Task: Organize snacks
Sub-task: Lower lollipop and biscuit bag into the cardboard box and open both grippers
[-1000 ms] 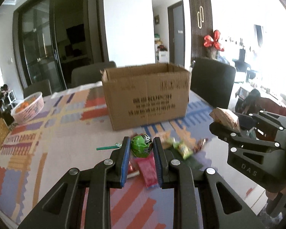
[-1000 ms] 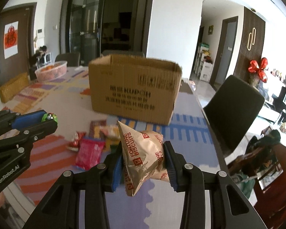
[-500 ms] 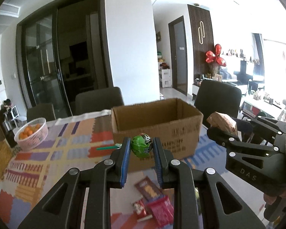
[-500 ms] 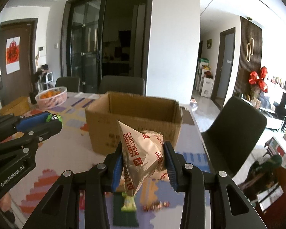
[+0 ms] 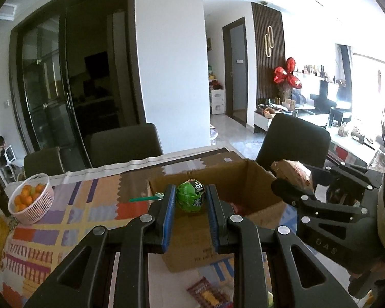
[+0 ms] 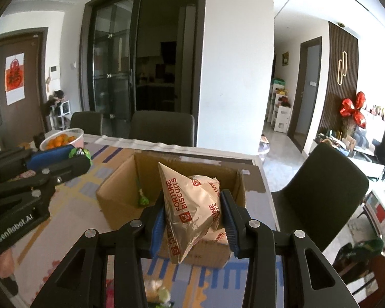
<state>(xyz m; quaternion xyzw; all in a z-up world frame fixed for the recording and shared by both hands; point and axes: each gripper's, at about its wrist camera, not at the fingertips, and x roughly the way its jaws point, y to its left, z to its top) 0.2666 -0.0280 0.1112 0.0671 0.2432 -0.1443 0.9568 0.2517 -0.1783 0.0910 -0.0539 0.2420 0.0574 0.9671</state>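
My left gripper point(image 5: 190, 200) is shut on a green round lollipop point(image 5: 191, 198) with a green stick pointing left. It hangs over the near rim of the open cardboard box point(image 5: 254, 179). My right gripper point(image 6: 193, 202) is shut on a gold Fortune Biscuits bag point(image 6: 192, 205) above the same box point(image 6: 120, 190). A green wrapped snack point(image 6: 142, 200) lies inside the box. The left gripper also shows in the right wrist view point(image 6: 82, 157), and the right gripper in the left wrist view point(image 5: 282, 187).
A white basket of oranges point(image 5: 30, 202) stands at the table's far left. Loose snack packets point(image 5: 208, 292) lie on the patterned tablecloth point(image 5: 51, 231) in front of the box. Dark chairs point(image 5: 125, 146) stand behind and to the right of the table.
Both grippers have risen and moved forward with their snacks, from low over the loose packets to above the open box, whose inside now shows.
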